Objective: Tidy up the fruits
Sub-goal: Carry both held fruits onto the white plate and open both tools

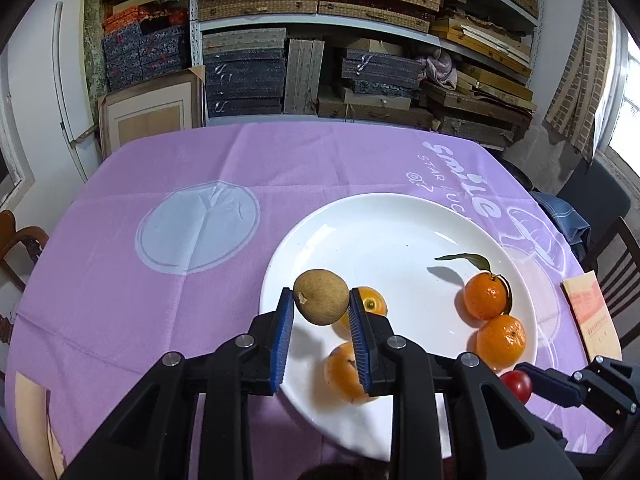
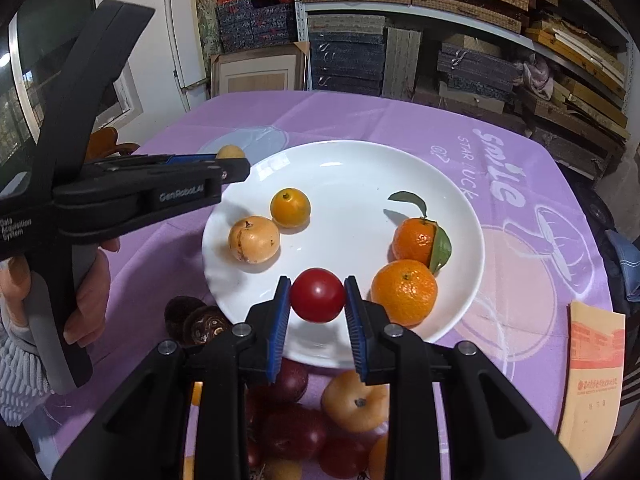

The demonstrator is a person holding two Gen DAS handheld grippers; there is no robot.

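Glossy white plate (image 2: 352,168), matt cloth (image 2: 360,116)

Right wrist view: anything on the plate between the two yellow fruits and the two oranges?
No. In the right wrist view the plate is bare between the yellow fruits and the oranges; only its white surface shows.

Brown fruit (image 1: 321,297) and red tomato (image 2: 317,295) pinched aloft over white plate (image 2: 352,168) bearing two mandarins (image 2: 404,292), two loquats (image 2: 254,239)

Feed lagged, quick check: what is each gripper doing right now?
Left gripper: closed on the brown fruit, above the white plate.
Right gripper: closed on the red tomato, over the plate's near edge.
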